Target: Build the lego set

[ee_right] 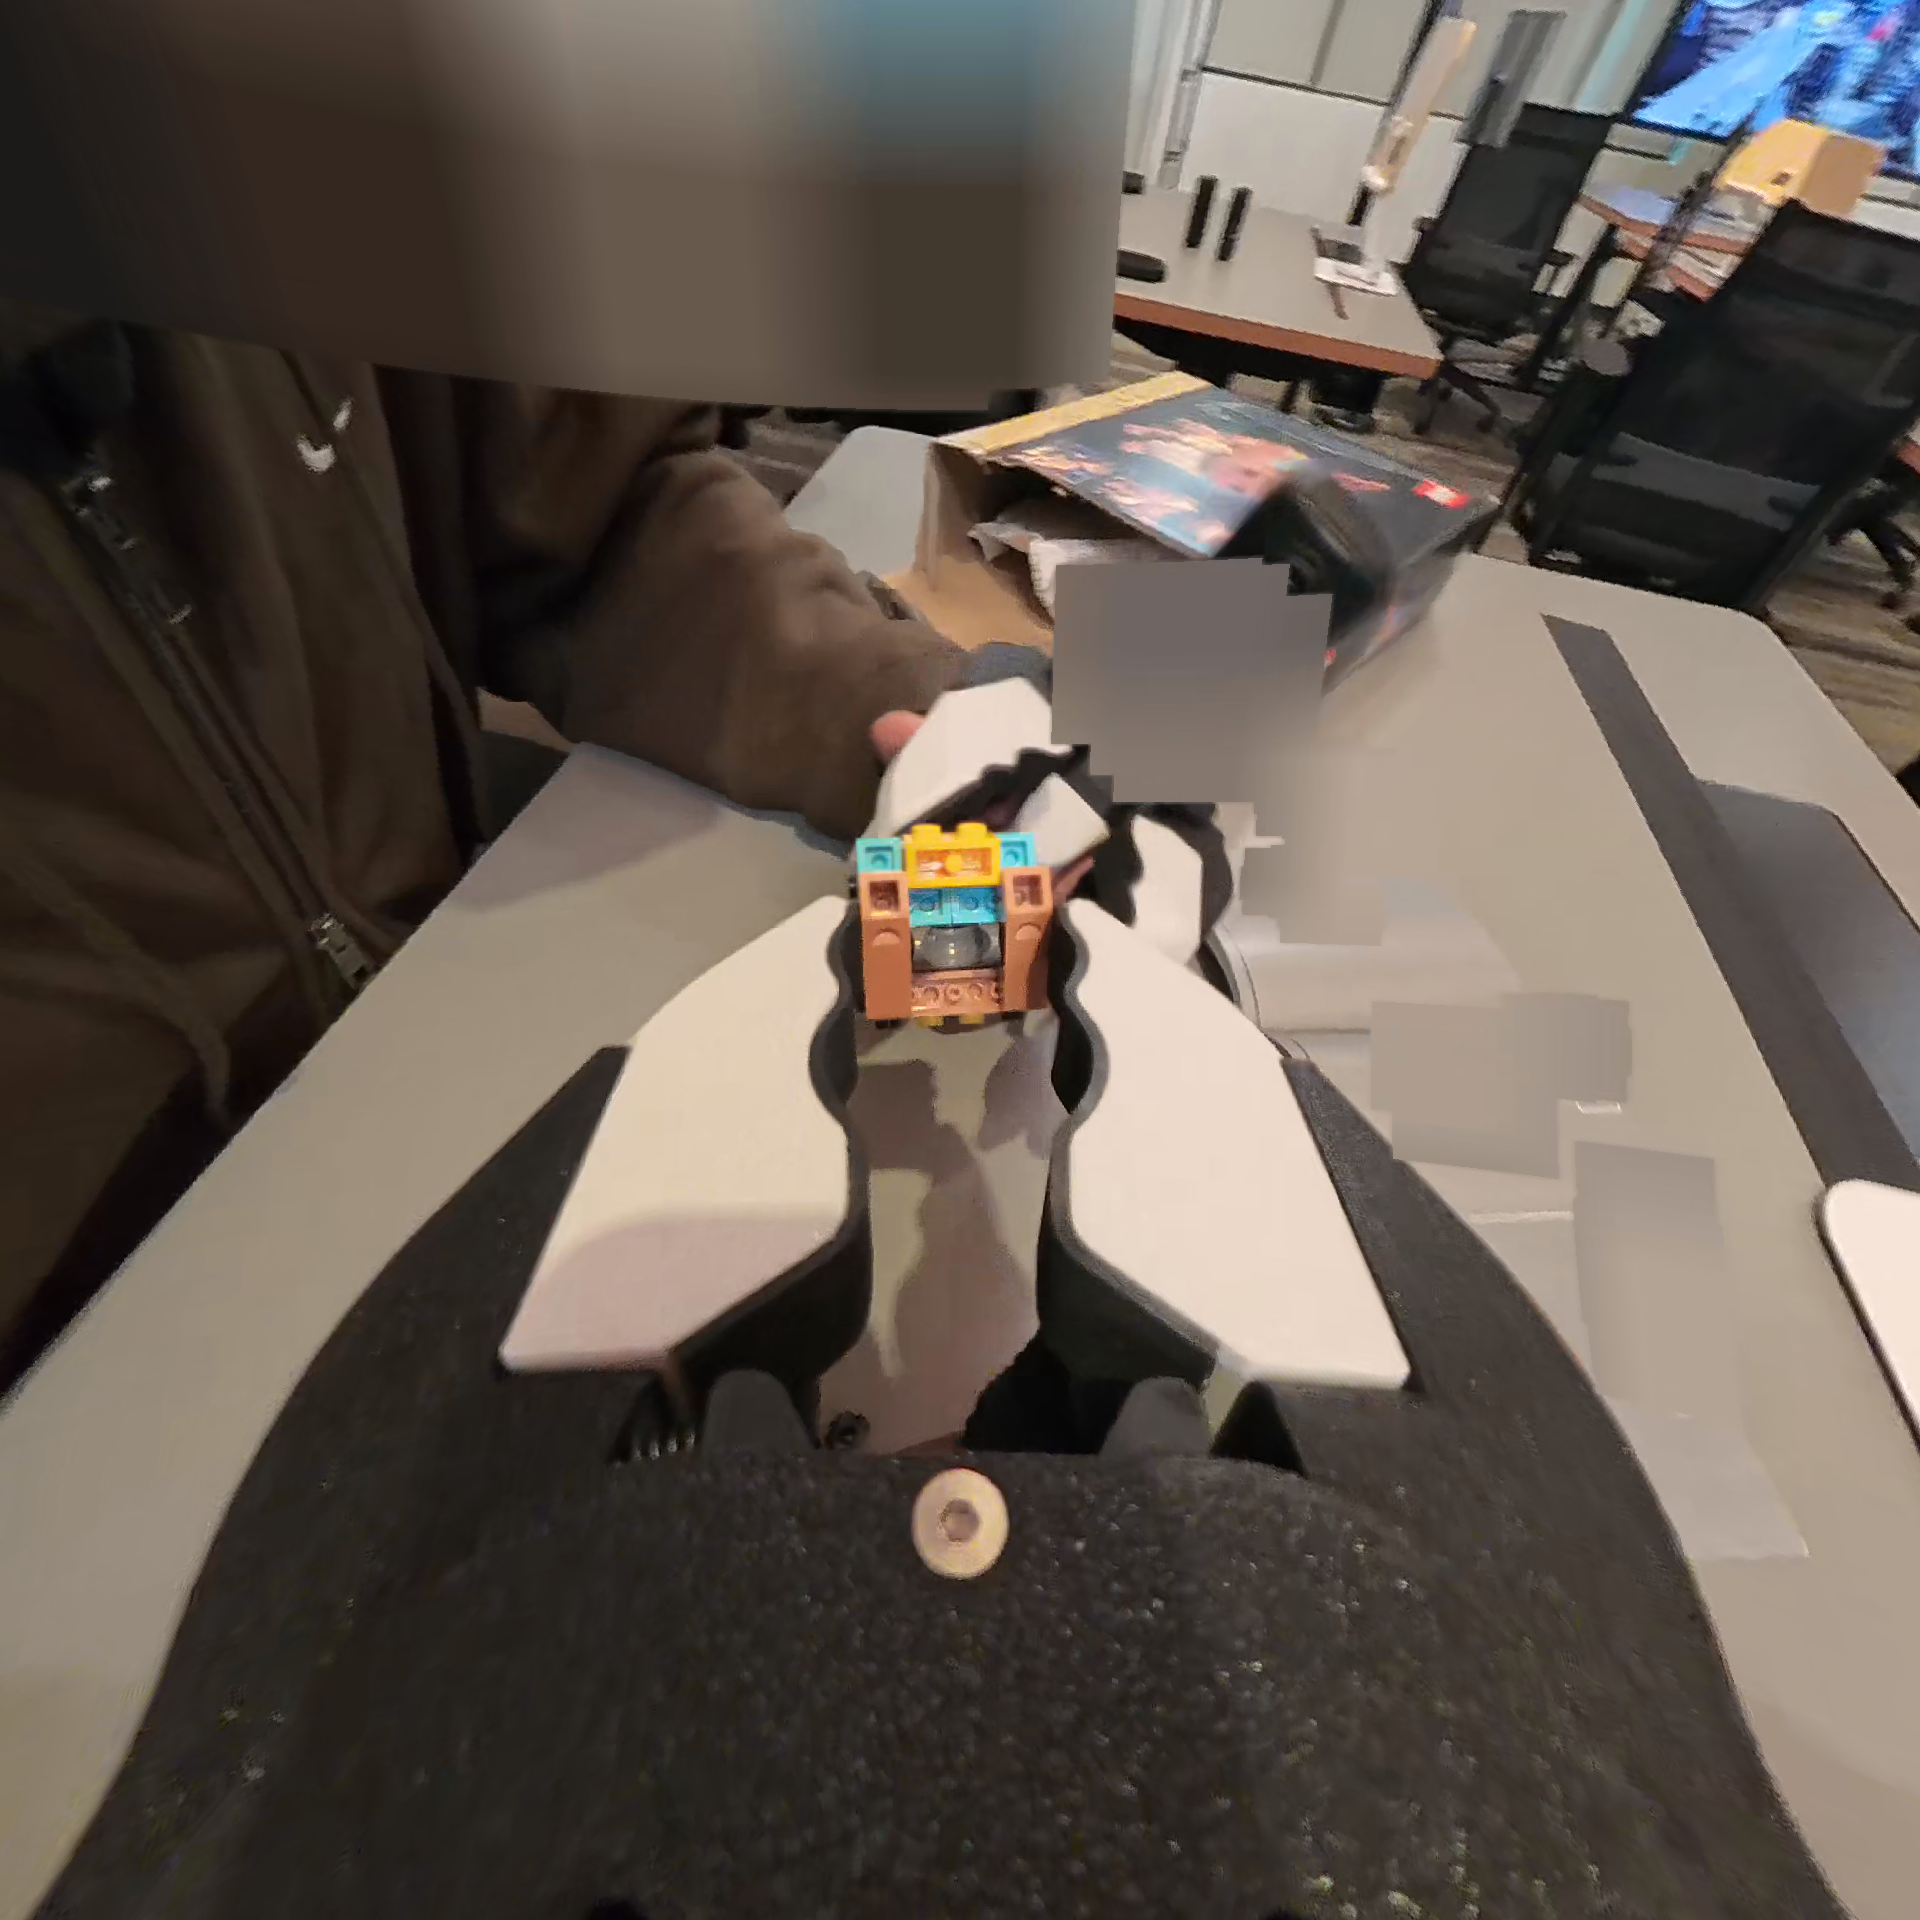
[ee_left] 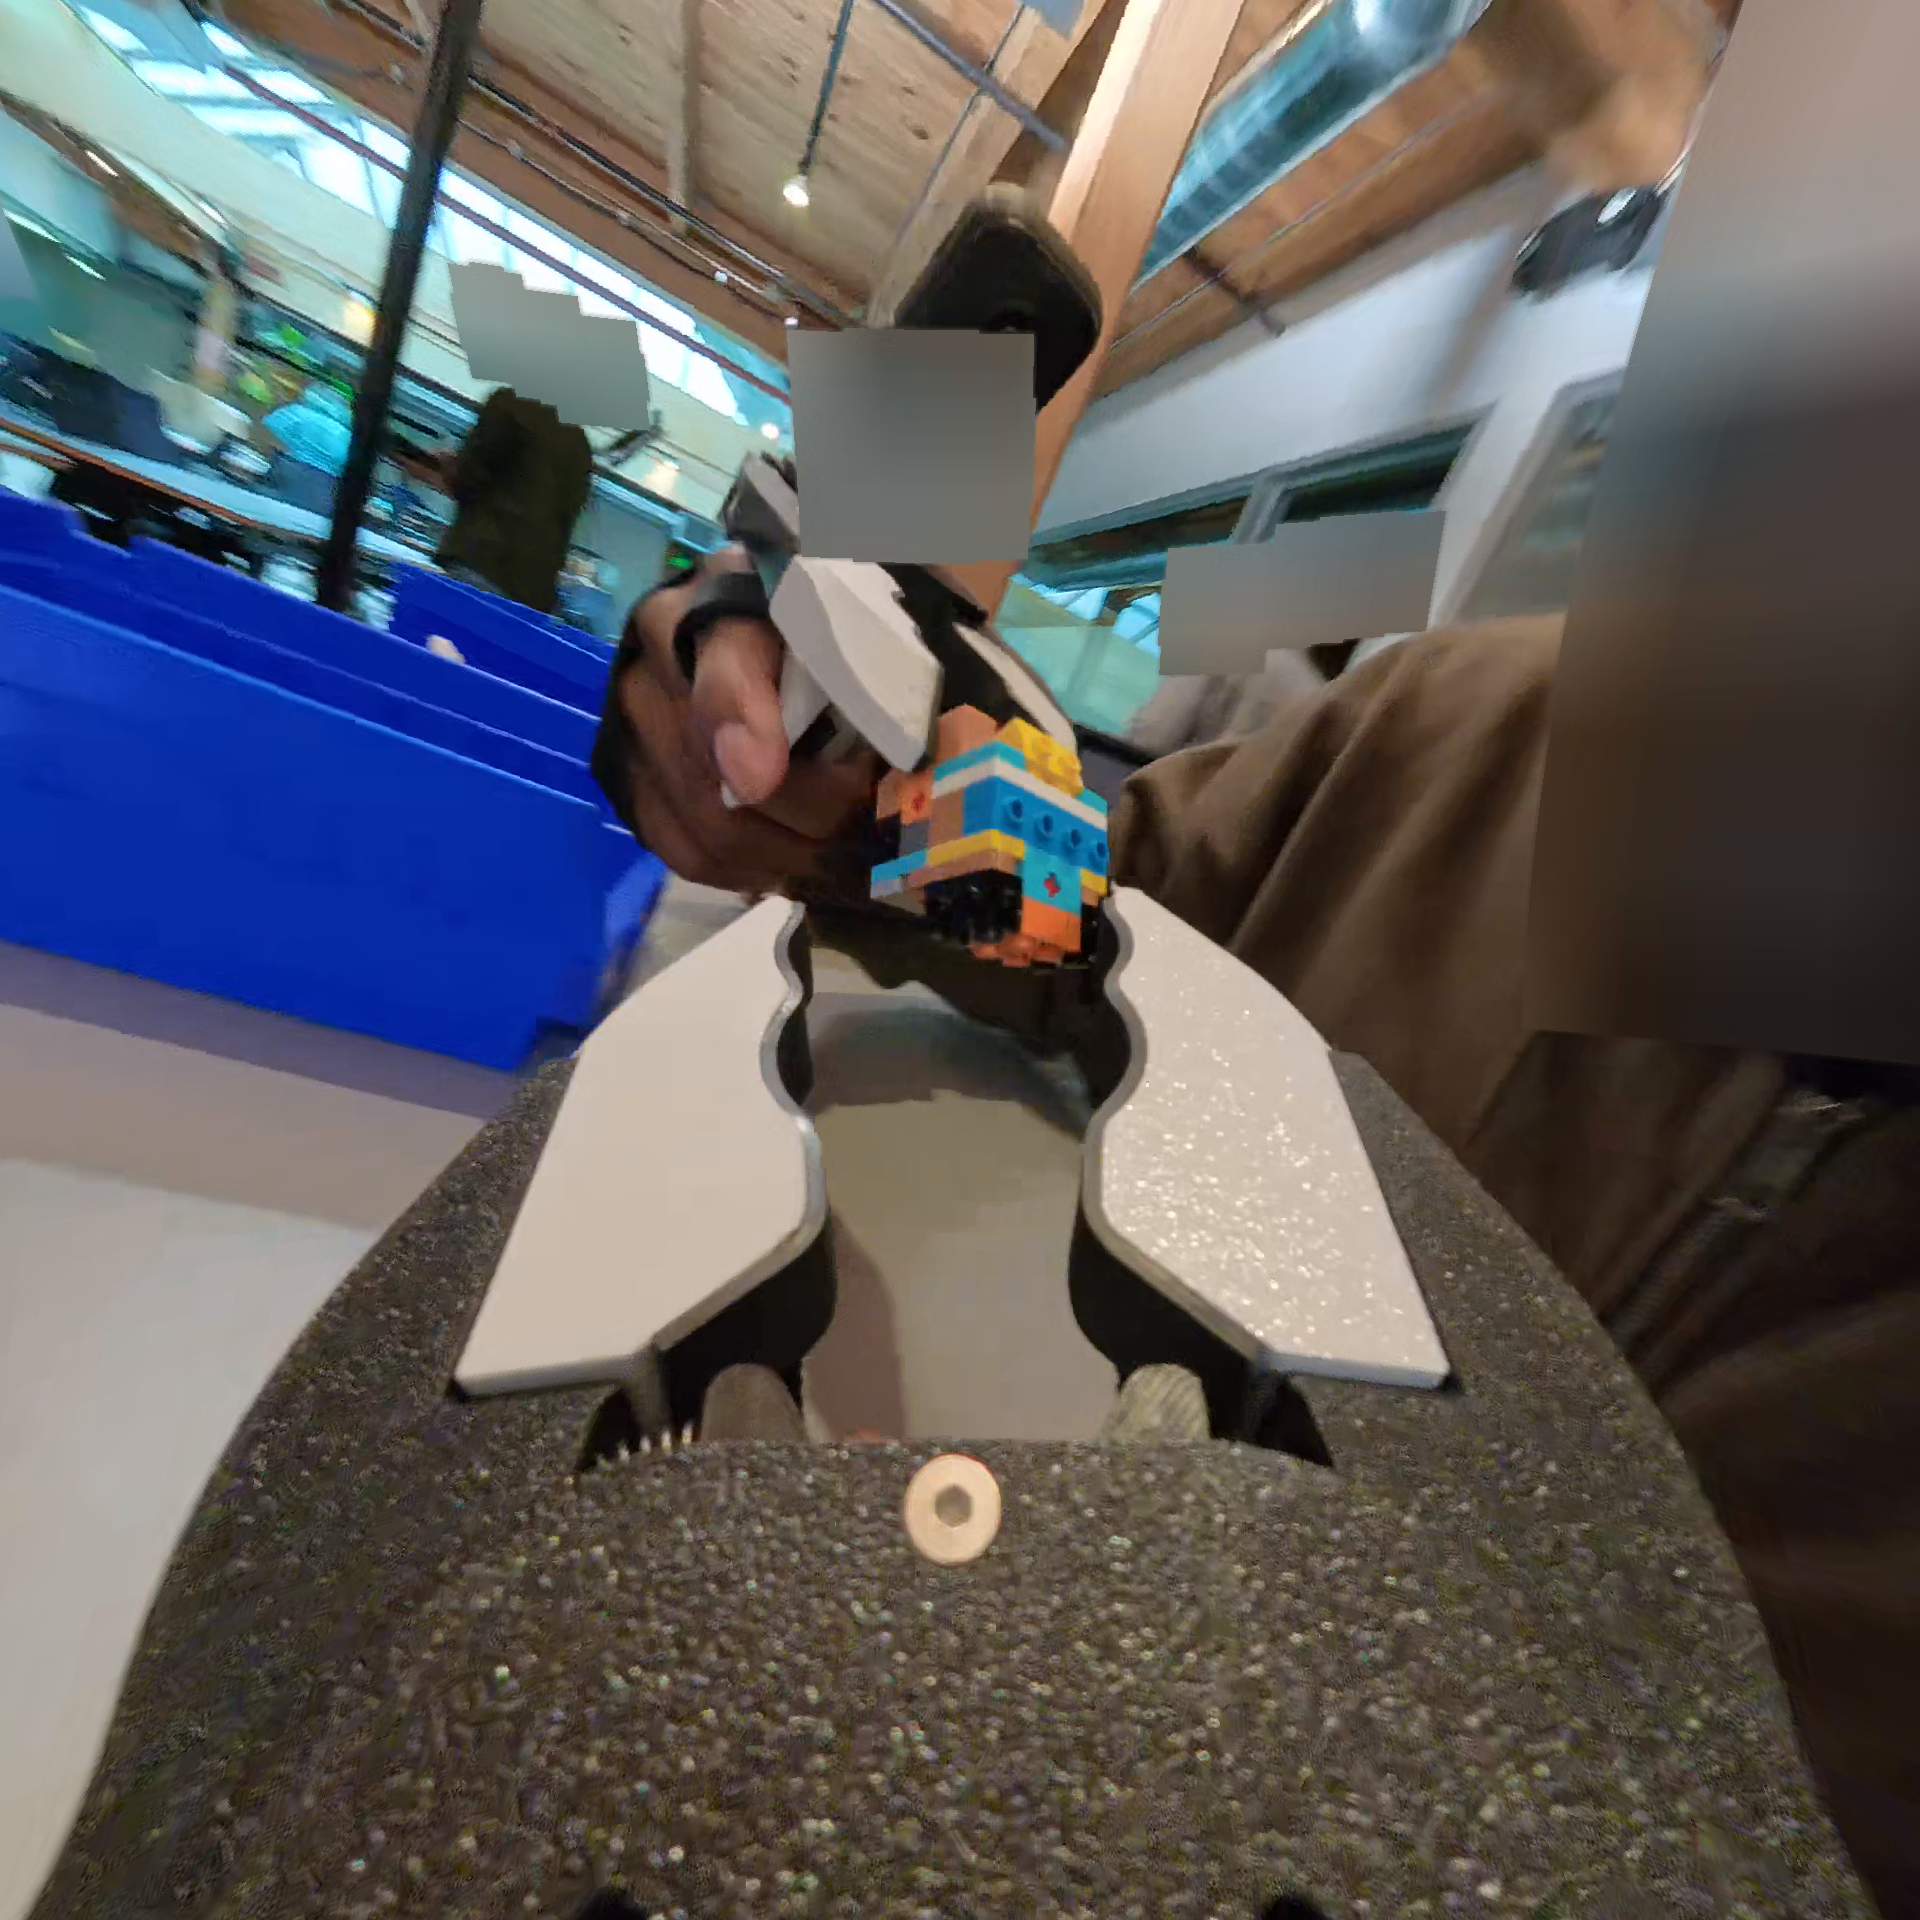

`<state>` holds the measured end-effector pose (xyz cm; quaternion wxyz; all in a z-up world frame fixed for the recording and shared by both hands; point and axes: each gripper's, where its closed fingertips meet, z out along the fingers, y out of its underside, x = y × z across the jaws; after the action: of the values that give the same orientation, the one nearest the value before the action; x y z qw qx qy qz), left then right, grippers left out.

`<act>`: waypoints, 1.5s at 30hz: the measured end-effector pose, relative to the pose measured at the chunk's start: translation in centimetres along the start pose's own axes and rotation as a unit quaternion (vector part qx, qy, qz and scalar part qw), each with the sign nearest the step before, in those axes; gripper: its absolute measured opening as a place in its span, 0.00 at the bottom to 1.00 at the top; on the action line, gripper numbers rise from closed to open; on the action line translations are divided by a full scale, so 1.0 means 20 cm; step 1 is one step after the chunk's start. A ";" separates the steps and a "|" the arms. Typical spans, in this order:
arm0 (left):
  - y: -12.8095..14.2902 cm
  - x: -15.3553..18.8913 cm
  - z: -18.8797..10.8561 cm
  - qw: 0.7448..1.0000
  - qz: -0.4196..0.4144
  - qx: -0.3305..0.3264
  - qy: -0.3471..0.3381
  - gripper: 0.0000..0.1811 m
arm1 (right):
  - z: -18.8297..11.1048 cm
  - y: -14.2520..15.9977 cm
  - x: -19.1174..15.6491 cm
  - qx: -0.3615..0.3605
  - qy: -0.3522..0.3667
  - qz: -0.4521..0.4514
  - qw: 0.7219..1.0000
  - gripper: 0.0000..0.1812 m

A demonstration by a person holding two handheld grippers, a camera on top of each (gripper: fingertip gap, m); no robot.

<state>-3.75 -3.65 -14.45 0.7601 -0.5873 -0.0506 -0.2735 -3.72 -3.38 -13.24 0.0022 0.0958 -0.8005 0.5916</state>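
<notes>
A small lego model of brown, teal, orange and yellow bricks is held above the grey table. My right gripper is shut on it, one fingertip on each brown side. In the left wrist view the model hangs just past my left gripper, which is open and empty with the model's lower end near its right fingertip. The right gripper's white finger reaches the model from above, held by a hand. One white finger of the left gripper shows behind the model.
Blue plastic bins stand at the left of the table. An opened lego box lies at the far side. A person in a brown jacket sits close by. A white object lies at the right edge.
</notes>
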 end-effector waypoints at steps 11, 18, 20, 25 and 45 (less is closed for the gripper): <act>0.09 0.21 0.06 0.984 -0.099 -0.048 0.137 0.31 | 0.11 -0.06 -0.14 -0.034 -0.135 -0.079 0.987 0.19; 0.08 0.25 0.06 0.984 -0.081 -0.027 0.155 0.23 | 0.16 -0.06 -0.14 -0.055 -0.158 -0.096 0.981 0.19; 0.06 0.25 0.06 0.985 -0.076 -0.013 0.154 0.23 | 0.16 -0.06 -0.12 -0.053 -0.152 -0.096 0.982 0.19; 0.01 0.19 0.05 0.993 -0.042 0.016 0.112 0.22 | 0.14 -0.07 -0.06 -0.055 -0.093 -0.092 0.990 0.21; -0.12 -0.09 -0.01 0.974 0.129 0.094 -0.160 0.22 | 0.09 -0.17 0.16 -0.104 0.200 -0.008 0.974 0.06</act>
<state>-6.39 -3.52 -13.13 0.8230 -0.5506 -0.1207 -0.0695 -6.14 -6.48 -10.09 0.1768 -0.0184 -0.8401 0.5124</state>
